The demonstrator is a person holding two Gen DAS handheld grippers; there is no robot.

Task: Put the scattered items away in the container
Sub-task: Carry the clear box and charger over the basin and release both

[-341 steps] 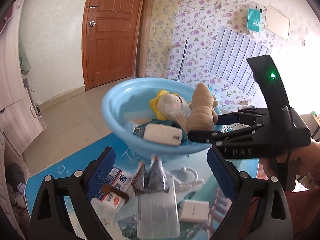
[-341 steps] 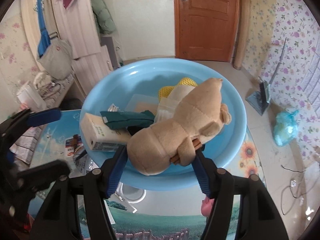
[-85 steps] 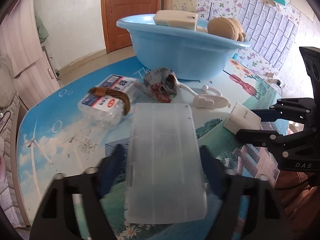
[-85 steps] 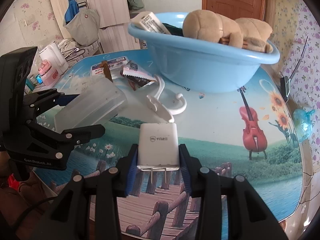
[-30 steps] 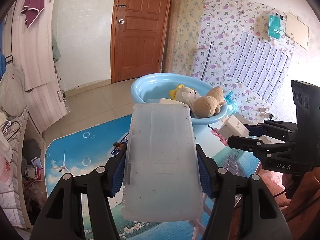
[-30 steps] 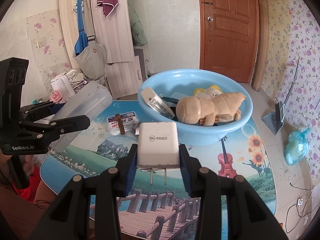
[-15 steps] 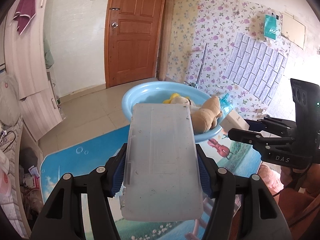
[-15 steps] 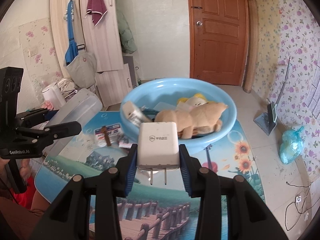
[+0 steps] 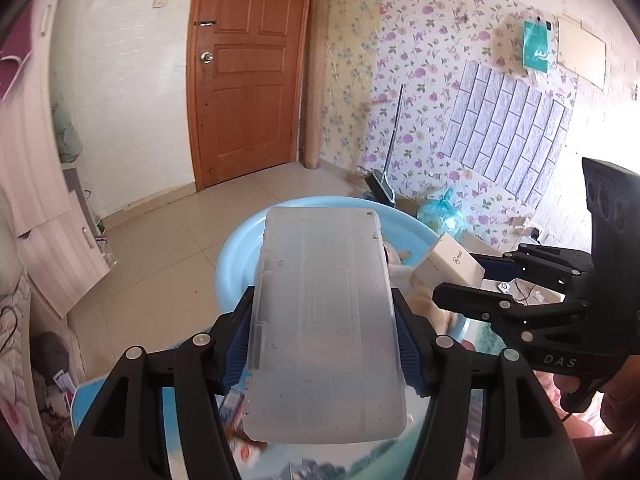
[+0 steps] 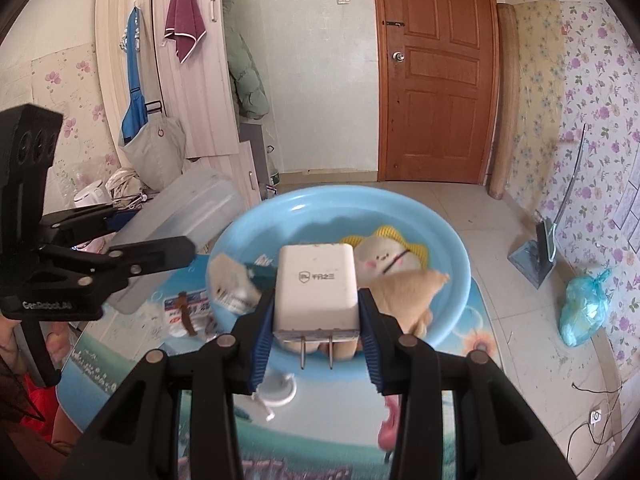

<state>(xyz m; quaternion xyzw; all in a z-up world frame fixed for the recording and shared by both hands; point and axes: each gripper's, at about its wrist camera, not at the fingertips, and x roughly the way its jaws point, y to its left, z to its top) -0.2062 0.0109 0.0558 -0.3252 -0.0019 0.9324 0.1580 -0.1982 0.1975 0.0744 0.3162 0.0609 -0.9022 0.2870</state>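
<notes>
My left gripper (image 9: 324,344) is shut on a clear plastic case (image 9: 326,320) and holds it in the air over the near rim of the light blue basin (image 9: 240,252). My right gripper (image 10: 316,340) is shut on a white charger plug (image 10: 316,286) with its prongs toward me, above the basin's (image 10: 452,236) near side. The basin holds a tan plush toy (image 10: 412,292), a yellow-and-white plush (image 10: 390,254), a white box (image 10: 230,280) and a dark green item. The right gripper with the charger (image 9: 454,260) shows in the left wrist view, and the left one with the case (image 10: 180,220) in the right wrist view.
On the picture-printed table (image 10: 132,344) lie a small labelled box with a brown strap (image 10: 186,306), a white hook (image 10: 276,394) and a pink item (image 10: 390,428). The table edge is just past the basin. Beyond it are tiled floor, a dustpan (image 10: 538,256) and a blue bag (image 10: 584,308).
Both grippers have moved forward and higher toward the basin with the case and the charger still held. The basin now sits right under and ahead of both.
</notes>
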